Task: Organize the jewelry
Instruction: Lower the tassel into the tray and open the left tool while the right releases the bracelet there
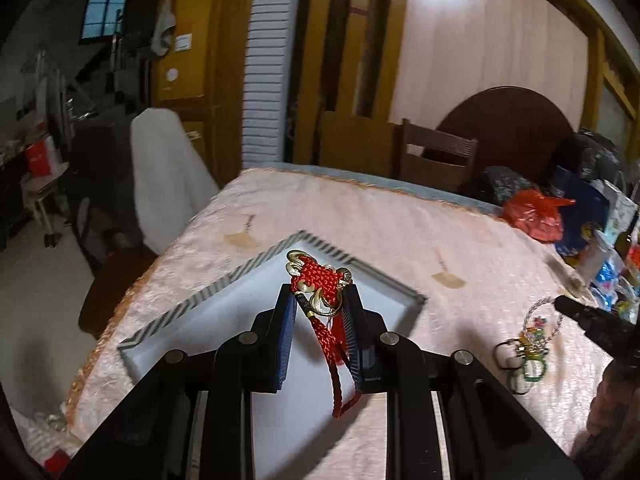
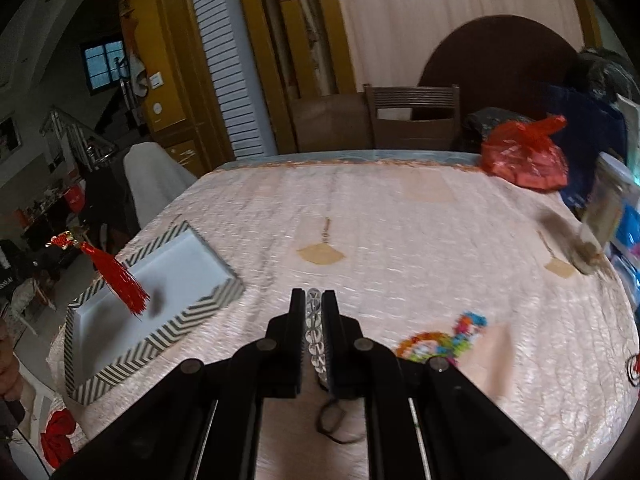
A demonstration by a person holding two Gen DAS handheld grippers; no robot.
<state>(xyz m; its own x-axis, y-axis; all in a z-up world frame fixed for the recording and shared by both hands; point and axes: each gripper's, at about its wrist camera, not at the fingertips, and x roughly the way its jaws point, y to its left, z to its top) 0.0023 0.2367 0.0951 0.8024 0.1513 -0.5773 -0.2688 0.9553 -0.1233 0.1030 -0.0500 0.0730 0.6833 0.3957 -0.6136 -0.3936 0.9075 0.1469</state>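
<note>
My left gripper (image 1: 319, 294) is shut on a red knotted ornament (image 1: 320, 280) with gold rings; its tassel hangs down between the fingers. It hovers over a white tray with a chevron rim (image 1: 224, 284) on the pink tablecloth. In the right wrist view the ornament (image 2: 112, 276) dangles above the tray (image 2: 168, 338) at the left. My right gripper (image 2: 312, 296) is shut on a clear bead bracelet (image 2: 314, 328), lifted off the cloth. The left wrist view shows that gripper (image 1: 560, 302) at the right edge with the bracelet loop (image 1: 540, 316) hanging from it. Colourful bead jewelry (image 2: 440, 340) lies on the cloth.
A red plastic bag (image 2: 524, 156) and blue and mixed packages crowd the table's right side, with a jar (image 2: 592, 248) near them. A wooden chair (image 2: 412, 116) stands behind the far edge. A white-draped chair (image 1: 164, 168) stands left of the table. A thin black cord loop (image 2: 332, 420) lies under my right gripper.
</note>
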